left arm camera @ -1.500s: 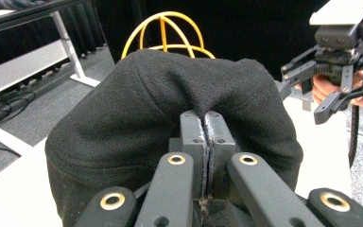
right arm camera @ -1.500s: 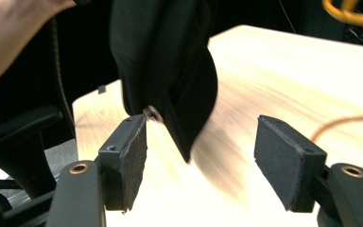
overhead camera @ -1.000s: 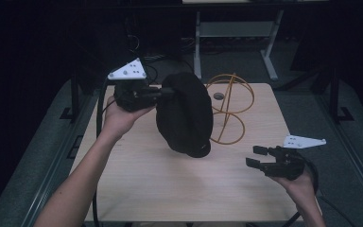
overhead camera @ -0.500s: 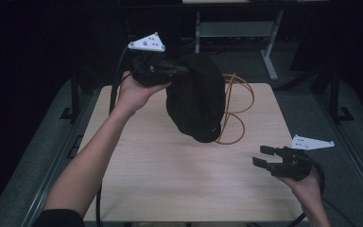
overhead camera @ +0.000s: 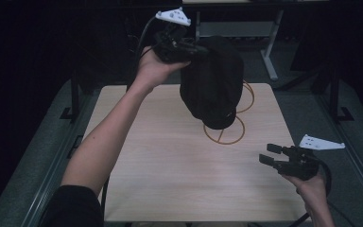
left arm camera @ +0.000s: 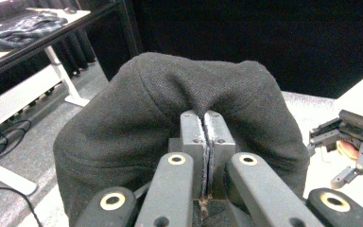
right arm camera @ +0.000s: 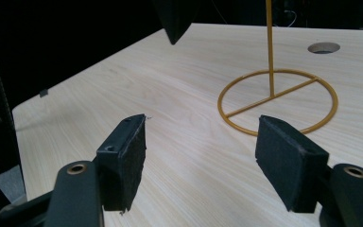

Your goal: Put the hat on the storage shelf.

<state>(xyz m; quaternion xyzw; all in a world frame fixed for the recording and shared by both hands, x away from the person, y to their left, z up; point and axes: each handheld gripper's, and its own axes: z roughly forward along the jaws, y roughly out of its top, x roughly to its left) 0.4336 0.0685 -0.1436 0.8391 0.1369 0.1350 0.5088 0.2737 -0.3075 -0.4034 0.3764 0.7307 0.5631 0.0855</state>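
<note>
Item: black hat [overhead camera: 211, 85], soft woven cloth, in my left gripper [overhead camera: 189, 47], whose jaws are pressed together on a pinched fold of the fabric, as the left gripper view shows at [left arm camera: 207, 137]. Position, taken from the gold wire stand [overhead camera: 224, 127]: the hat hangs in the air above the stand's ring base, its lower edge overlapping the ring in the high view and hiding most of the upright. Change on record: one second ago the hat sat lower and nearer the middle of the table; half a second ago it was partway up; it has now risen higher and farther back, so I judge the lift over the stand is well advanced and the lowering onto its top is the step to come. Item: right gripper [overhead camera: 283, 161], jaws spread wide, holding nothing, low over the wooden table [overhead camera: 170, 165] at the near right of the stand; it has hardly moved. Its own view shows the ring base [right arm camera: 278, 101] ahead, between the two open pads [right arm camera: 125, 156]. Risk, as I judge it: the slack cloth may snag or miss the upright.
</note>
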